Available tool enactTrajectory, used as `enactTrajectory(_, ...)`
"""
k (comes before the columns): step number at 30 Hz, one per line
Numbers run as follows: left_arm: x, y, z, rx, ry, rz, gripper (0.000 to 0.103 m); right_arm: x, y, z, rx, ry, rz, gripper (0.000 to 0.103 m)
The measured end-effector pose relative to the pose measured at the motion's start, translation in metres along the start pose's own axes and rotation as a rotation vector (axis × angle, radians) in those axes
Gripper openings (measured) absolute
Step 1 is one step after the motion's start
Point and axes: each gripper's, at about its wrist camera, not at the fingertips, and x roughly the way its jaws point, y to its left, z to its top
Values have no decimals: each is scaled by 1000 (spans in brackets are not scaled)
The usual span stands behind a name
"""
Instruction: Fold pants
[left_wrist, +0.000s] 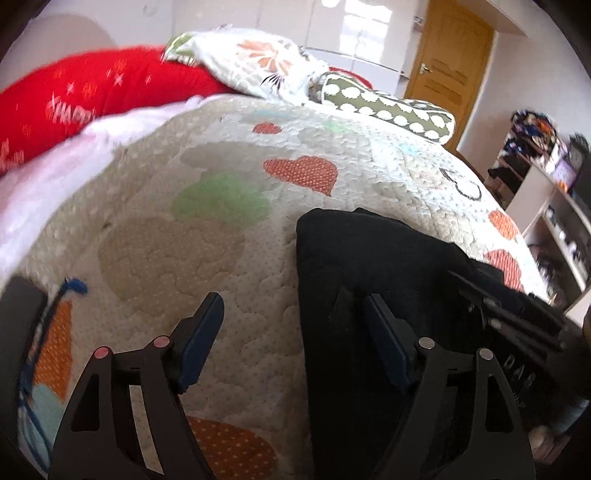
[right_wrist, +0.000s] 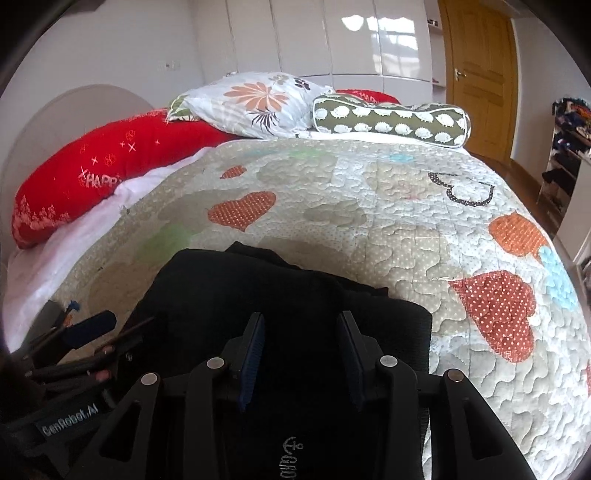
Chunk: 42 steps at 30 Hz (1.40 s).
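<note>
Black pants lie folded in a compact stack on the quilted heart-pattern bedspread; a small white anchor logo shows near the bottom edge. My right gripper hovers over the stack, jaws open with nothing between them. In the left wrist view the pants lie right of centre. My left gripper is wide open; its left finger is over the quilt, its right finger over the pants' left edge. The right gripper shows at the far right. The left gripper shows at the right view's lower left.
A red pillow, a floral pillow and a green bolster lie at the bed's head. A wooden door and cluttered shelves stand on the right. A blue thread tassel lies on the quilt.
</note>
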Motion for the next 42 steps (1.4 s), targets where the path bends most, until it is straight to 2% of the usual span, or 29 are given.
enactTrajectory(6, 0, 0, 1, 22, -7, -9, 79, -3, 1, 1, 15, 0, 1, 40)
enactTrajectory(11, -13, 1, 1, 37, -23, -13, 79, -25, 1, 0, 43, 4, -10, 40)
enactTrajectory(18, -21, -4, -5, 61, -30, -35, 79, -27, 1, -19, -11, 48, -108, 52)
enactTrajectory(24, -25, -9, -9, 85, -42, -29, 79, -46, -9, -13, 56, 22, -67, 53)
enactTrajectory(27, -26, -9, -9, 82, -39, -43, 79, -53, -12, -8, 72, 6, -78, 53)
enactTrajectory(30, -27, -8, -8, 79, -41, -47, 79, -57, -15, -7, 90, -6, -76, 57)
enactTrajectory(33, -28, -7, -8, 72, -39, -61, 79, -56, -17, -8, 105, 9, -67, 62)
enactTrajectory(42, -23, -8, -9, 67, -12, -71, 79, -52, -36, -19, 138, 54, -52, 64)
